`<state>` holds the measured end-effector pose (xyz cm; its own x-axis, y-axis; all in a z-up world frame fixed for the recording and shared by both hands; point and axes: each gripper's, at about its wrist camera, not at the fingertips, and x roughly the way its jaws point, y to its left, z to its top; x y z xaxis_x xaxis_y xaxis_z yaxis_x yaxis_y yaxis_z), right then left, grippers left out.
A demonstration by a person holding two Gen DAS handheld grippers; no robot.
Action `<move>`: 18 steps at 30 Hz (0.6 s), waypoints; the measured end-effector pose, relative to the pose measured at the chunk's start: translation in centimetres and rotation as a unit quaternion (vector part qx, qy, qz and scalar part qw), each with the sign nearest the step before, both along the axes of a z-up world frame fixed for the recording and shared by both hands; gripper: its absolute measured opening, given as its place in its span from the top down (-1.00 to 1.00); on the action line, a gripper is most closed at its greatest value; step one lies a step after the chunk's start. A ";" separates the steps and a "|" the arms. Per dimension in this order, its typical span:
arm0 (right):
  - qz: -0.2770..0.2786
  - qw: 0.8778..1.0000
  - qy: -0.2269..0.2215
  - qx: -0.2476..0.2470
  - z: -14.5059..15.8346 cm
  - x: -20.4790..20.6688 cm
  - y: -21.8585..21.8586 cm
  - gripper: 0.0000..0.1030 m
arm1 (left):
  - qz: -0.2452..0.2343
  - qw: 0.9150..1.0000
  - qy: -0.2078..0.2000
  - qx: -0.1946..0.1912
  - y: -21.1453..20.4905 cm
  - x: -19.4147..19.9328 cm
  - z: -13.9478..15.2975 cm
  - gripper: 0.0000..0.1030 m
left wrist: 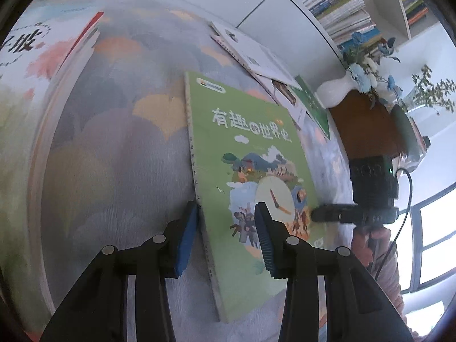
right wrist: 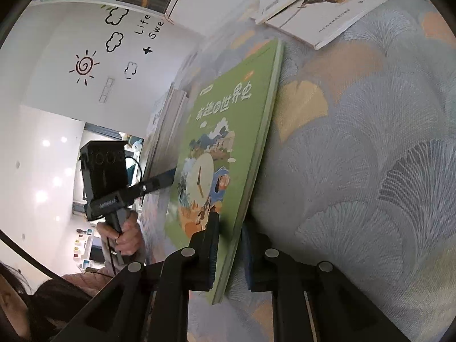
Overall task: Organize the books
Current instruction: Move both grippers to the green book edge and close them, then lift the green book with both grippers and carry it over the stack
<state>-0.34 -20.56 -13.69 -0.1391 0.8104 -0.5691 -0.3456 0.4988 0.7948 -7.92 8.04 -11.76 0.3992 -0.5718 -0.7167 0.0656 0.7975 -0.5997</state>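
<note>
Green book (left wrist: 250, 176) on patterned tablecloth (left wrist: 119, 148), left gripper (left wrist: 226, 213) narrowed around its spine edge, right gripper (right wrist: 230, 230) clamped on the opposite edge, white books (left wrist: 256, 54) beyond it

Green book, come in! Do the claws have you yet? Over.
Right claw shut on the green book, edge lifted off the tablecloth. Left claw astride the spine edge, grip unclear. Other books beyond, nothing in the way.

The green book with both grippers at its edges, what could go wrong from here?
The right gripper pinches only the thin edge of the green book, so it may sag or slip out when lifted. The left gripper straddles the spine edge with pads not clearly pressing. The white books lie close behind and could get knocked.
</note>
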 end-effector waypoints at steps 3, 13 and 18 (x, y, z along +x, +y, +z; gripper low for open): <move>-0.006 1.000 -0.004 0.000 0.1 -0.8 0.2 0.79 | 0.024 1.000 0.006 -0.009 0.2 0.3 -0.1 0.32; -0.054 0.997 -0.054 -0.012 1.8 -5.1 0.6 0.70 | 0.039 0.996 -0.014 0.077 -1.5 -0.7 1.3 0.41; -0.039 0.995 -0.090 -0.023 3.2 -6.9 1.9 0.70 | 0.041 0.995 -0.024 0.086 -0.8 -1.1 2.2 0.41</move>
